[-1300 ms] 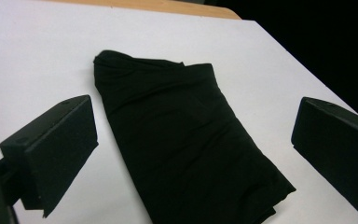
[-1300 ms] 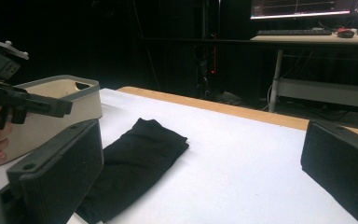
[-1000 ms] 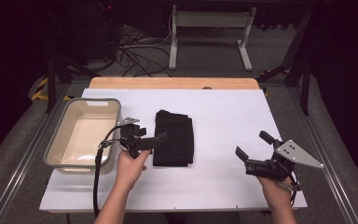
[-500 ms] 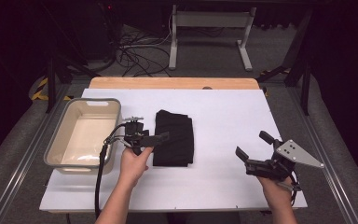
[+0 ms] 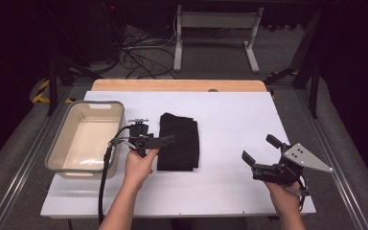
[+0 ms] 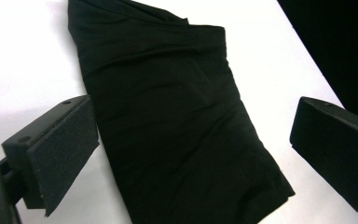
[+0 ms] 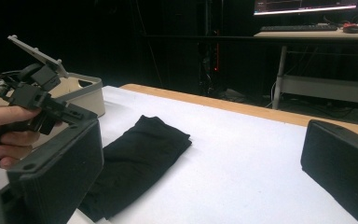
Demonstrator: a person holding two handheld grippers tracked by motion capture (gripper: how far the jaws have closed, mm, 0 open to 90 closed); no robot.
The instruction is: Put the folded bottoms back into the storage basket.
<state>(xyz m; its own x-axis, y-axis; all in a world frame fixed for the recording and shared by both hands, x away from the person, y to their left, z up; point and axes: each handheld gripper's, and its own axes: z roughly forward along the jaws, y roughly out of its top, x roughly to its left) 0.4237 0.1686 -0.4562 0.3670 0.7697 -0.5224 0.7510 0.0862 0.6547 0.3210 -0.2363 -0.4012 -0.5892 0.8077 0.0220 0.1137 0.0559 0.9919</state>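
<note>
A folded black cloth [image 5: 179, 143] lies flat on the white table [image 5: 230, 120], slightly left of centre. My left gripper [image 5: 166, 140] hovers over the cloth's left edge. In the left gripper view it [image 6: 191, 154] is open wide, and the cloth [image 6: 168, 116] lies between and beyond its two pads with nothing gripped. My right gripper [image 5: 258, 149] is held above the table's front right, well apart from the cloth, open and empty. In the right gripper view [image 7: 200, 177] the cloth [image 7: 144, 149] and the other hand with its gripper [image 7: 32, 100] lie ahead at the left.
A beige plastic bin [image 5: 60, 148] stands at the table's left edge, close beside the left hand; its rim [image 7: 86, 88] appears behind that gripper. The wooden table edge [image 5: 177, 85] runs along the back. A cable [image 5: 104, 177] trails from the left gripper toward the front.
My left gripper has shifted slightly forward and to the right, over the cloth's left edge. The right gripper and the cloth have stayed put.
</note>
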